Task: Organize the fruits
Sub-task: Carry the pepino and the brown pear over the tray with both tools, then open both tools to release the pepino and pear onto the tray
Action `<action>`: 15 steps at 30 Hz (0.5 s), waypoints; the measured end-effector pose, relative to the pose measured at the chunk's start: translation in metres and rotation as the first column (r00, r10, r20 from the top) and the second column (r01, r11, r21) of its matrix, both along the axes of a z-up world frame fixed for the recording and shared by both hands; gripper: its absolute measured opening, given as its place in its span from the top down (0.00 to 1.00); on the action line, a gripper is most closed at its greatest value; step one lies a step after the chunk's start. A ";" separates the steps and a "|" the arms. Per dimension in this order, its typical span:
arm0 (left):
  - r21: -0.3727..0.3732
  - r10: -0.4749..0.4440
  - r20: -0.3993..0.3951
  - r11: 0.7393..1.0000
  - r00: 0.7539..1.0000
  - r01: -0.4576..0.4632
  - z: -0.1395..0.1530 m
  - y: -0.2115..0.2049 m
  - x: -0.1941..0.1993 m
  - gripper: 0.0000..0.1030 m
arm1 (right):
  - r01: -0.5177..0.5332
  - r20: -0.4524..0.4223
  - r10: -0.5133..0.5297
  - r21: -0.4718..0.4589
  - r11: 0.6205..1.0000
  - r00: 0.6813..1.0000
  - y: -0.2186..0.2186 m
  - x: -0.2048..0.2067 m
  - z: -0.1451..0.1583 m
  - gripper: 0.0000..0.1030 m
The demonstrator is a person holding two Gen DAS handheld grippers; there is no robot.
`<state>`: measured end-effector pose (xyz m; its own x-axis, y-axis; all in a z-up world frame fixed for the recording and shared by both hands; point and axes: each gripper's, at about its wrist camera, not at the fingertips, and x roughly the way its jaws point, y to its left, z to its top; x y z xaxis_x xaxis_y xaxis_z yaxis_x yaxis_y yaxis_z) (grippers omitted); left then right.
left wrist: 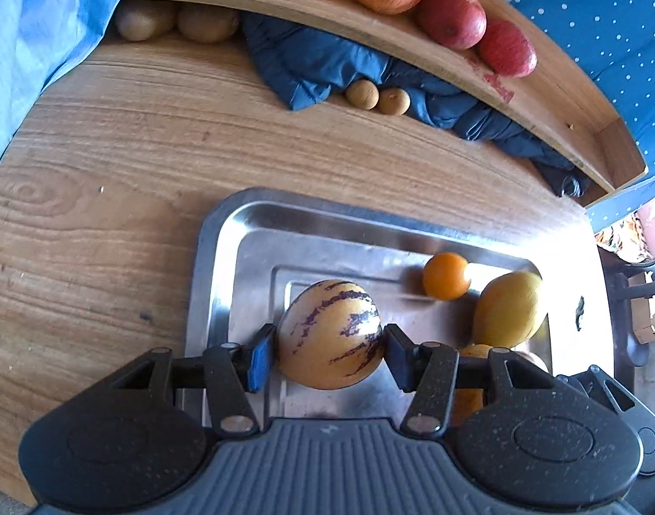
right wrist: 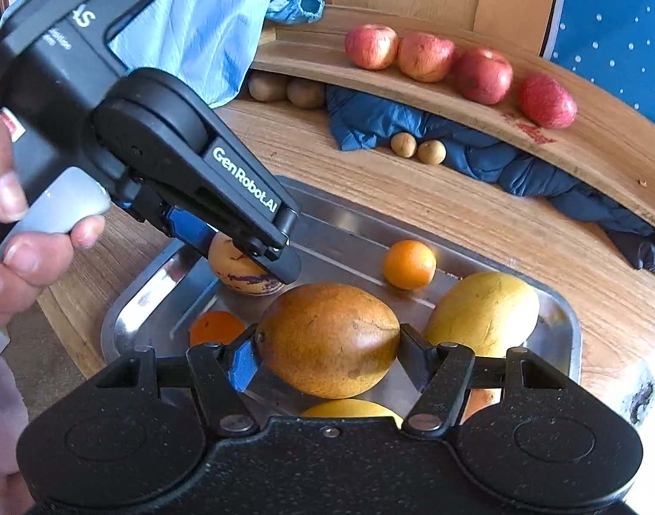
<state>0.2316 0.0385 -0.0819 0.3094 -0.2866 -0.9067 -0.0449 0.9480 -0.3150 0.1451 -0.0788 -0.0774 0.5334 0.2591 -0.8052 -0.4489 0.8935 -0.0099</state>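
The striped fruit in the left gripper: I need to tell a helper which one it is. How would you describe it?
Look at the steel tray on the wooden table. At its left end, the left gripper clamps a round pale-yellow fruit. Its purple streaks set it apart: the orange and mangoes nearby are plain.

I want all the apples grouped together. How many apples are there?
4, in a row along the raised wooden shelf: apples at. More could be hidden outside the view.
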 end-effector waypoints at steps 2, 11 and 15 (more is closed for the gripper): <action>0.014 -0.002 -0.001 1.000 1.000 0.002 0.000 -0.001 -0.002 0.44 | 0.000 -0.008 0.000 0.002 1.000 1.000 -0.001 0.002 -0.001 0.34; 0.056 -0.011 -0.006 0.998 1.000 0.011 0.001 -0.006 -0.002 0.44 | 0.007 -0.045 -0.007 0.005 1.000 0.999 -0.001 0.013 -0.006 0.34; 0.064 -0.016 -0.015 0.998 1.000 0.017 0.001 -0.007 -0.002 0.44 | 0.013 -0.022 -0.013 0.033 0.999 1.000 -0.003 0.012 -0.002 0.33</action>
<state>0.2294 0.0314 -0.0810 0.2918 -0.2323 -0.9278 -0.0329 0.9670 -0.2525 0.1569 -0.0817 -0.0799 0.5191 0.2790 -0.8079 -0.4371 0.8989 0.0296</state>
